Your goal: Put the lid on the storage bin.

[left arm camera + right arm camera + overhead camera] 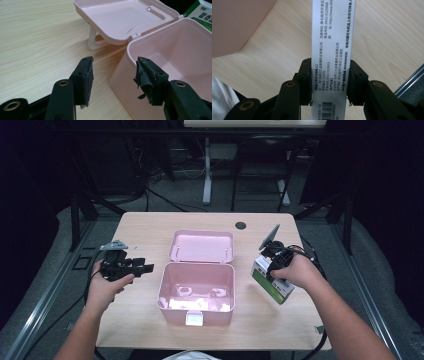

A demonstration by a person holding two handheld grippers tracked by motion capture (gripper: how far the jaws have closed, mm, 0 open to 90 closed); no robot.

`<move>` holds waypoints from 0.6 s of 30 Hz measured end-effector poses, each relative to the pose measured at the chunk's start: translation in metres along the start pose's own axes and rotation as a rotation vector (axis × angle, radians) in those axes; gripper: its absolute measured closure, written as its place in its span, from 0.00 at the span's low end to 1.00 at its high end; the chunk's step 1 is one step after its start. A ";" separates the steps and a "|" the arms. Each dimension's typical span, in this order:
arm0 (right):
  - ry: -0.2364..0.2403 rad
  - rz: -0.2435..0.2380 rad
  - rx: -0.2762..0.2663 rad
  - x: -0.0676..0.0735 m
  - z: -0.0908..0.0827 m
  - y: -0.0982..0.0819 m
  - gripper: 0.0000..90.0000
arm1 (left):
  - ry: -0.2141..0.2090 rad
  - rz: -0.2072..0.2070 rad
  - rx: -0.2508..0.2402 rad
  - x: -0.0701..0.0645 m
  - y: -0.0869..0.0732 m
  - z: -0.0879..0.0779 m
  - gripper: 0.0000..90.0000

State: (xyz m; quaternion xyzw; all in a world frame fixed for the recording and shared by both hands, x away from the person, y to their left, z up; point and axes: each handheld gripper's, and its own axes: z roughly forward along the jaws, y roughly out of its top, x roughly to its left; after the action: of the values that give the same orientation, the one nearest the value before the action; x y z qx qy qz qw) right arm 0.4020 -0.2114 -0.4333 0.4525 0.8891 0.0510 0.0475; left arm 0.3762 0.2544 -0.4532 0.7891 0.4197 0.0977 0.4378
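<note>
Right claw (329, 82) pinches the white-and-green printed cardboard carton (272, 282) above bare counter (145, 227) right of the open pink plastic box (197, 292); left claw (113, 75) spread, straddling its near wall edge.

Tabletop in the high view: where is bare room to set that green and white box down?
Bare wood lies between the pink case and the table's right edge, under the green and white box in the right gripper. The far strip behind the open lid is free too. The left side is tighter: the left gripper sits beside the case.
</note>
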 end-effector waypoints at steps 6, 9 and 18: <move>-0.011 -0.035 -0.004 0.009 -0.018 0.005 0.68 | -0.001 -0.003 -0.001 0.000 0.000 0.000 0.53; -0.004 -0.048 -0.011 0.015 -0.031 0.010 0.68 | -0.001 0.001 -0.001 0.000 0.000 0.000 0.53; 0.013 -0.068 -0.025 0.024 -0.049 0.021 0.68 | -0.002 -0.009 -0.001 0.001 0.000 0.000 0.53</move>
State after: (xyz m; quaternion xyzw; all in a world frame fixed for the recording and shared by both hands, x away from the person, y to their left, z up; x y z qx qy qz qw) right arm 0.3986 -0.1823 -0.3825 0.4209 0.9036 0.0632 0.0489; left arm 0.3763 0.2551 -0.4536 0.7871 0.4226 0.0951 0.4391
